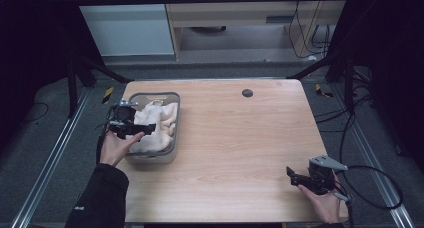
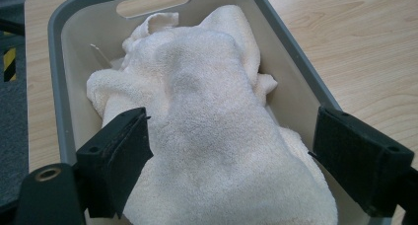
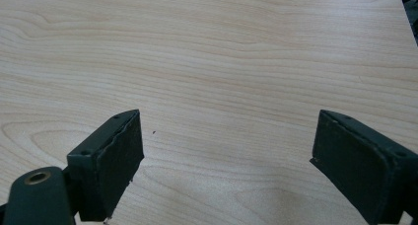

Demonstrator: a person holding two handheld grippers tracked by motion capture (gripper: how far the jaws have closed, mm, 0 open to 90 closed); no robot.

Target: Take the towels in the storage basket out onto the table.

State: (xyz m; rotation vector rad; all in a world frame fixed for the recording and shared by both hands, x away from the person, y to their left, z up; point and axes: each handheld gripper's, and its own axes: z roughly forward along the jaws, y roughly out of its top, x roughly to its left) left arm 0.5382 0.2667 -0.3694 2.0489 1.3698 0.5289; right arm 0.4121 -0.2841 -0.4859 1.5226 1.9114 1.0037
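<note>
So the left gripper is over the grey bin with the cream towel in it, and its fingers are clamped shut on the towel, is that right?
Not quite. The left gripper is over the grey bin holding the cream towel, but its fingers stand wide open on either side of the towel, not clamped, as the left gripper view shows.

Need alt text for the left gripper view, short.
A cream towel lies bunched in a grey bin on a wooden table. The left gripper is open, its black jaws standing either side of the towel.
</note>
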